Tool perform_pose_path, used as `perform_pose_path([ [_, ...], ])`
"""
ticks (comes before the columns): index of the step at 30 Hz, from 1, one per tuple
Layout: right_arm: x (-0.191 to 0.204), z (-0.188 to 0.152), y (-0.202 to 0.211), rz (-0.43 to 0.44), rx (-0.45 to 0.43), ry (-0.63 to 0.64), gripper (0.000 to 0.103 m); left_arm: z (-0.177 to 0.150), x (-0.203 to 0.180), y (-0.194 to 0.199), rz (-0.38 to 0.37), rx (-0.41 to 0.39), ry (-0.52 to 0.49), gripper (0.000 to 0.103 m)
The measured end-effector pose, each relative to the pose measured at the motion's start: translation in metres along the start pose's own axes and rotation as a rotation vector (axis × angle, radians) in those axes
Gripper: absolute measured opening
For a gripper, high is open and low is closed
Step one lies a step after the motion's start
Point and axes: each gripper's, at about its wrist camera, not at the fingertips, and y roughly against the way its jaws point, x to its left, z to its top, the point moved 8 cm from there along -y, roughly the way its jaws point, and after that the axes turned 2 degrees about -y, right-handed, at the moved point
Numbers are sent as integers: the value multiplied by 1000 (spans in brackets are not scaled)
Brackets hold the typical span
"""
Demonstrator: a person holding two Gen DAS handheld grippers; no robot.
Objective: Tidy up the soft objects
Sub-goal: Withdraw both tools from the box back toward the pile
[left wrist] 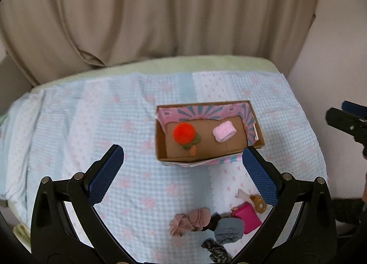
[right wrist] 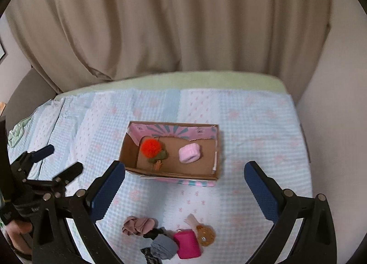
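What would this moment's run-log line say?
left gripper: open, empty | right gripper: open, empty | box: orange pom-pom, pink roll | pile: outside

The left tool (left wrist: 183,167) hangs wide open above the bed (left wrist: 128,112), holding nothing. Ahead, an open cardboard box (left wrist: 207,134) contains an orange pompom (left wrist: 184,133) and a pale pink roll (left wrist: 224,131). Near the lower edge lie a dusty pink scrunchie (left wrist: 190,219), a grey cloth (left wrist: 229,229) and a magenta roll (left wrist: 249,217), all close together.

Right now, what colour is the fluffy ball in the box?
Bright orange-red fluffy ball, clearest in the left wrist view.
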Motion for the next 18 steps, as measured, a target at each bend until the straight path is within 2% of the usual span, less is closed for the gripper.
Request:
perform_pose_path([
  [4,-3,-24,40,9,-69,-7,103,-22,-2,40,30,-59,-11,103],
  [10,5,-75,80,5,-137,31,103,-72,-6,86,22,-106,25,103],
  [18,18,-153,104,-10,-198,40,103,-162,-5,100,-77,-95,35,103],
])
